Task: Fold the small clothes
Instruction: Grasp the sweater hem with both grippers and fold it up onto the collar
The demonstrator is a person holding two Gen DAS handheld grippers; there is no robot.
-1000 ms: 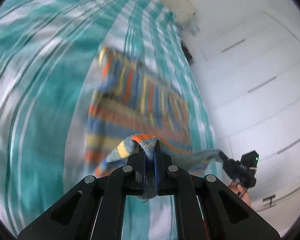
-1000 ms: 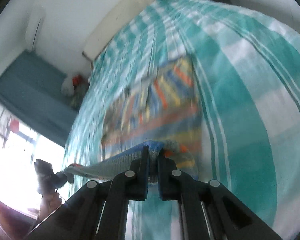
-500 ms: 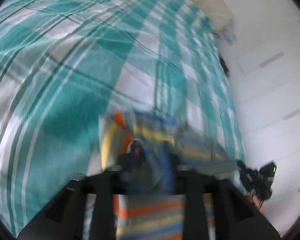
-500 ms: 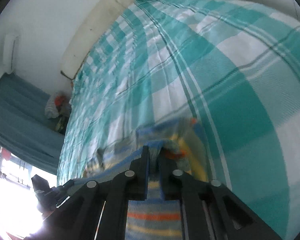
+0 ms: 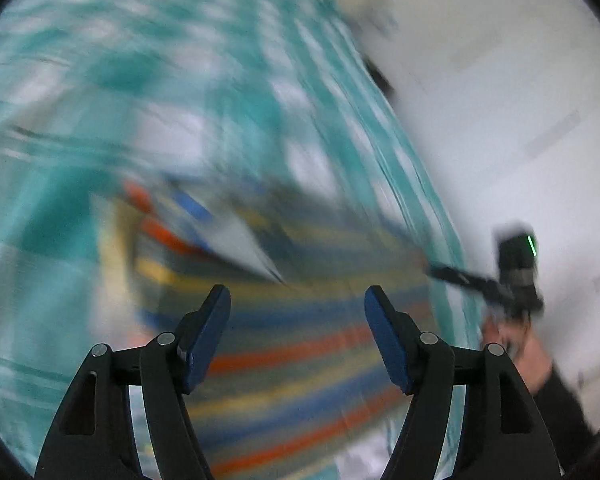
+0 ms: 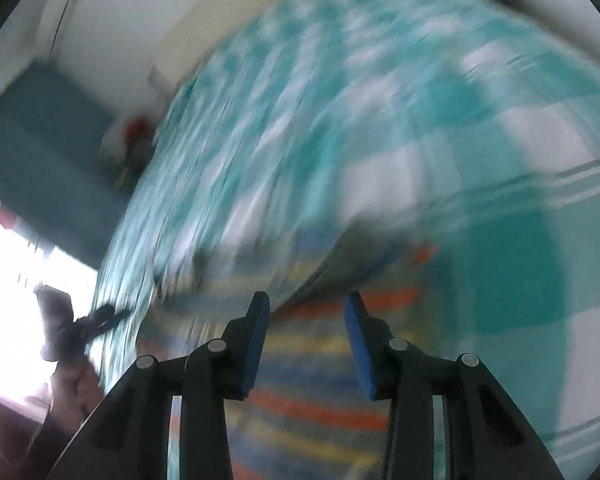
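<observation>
Both grippers spread over a striped garment on the checked bedspread

The left gripper point(image 5: 298, 312) has its blue pads wide apart, holding nothing; the right gripper point(image 6: 306, 318) likewise stands spread and empty; the striped garment point(image 5: 300, 356) lies blurred across the lower centre of both views, on the teal-and-white bedspread point(image 6: 420, 120).

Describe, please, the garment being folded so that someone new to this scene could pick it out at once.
Find the bed's teal-and-white checked sheet. On it, just ahead of both open grippers, lies the small striped garment. Its orange, blue and yellow bands mark it out from the two-colour sheet around it.
</observation>
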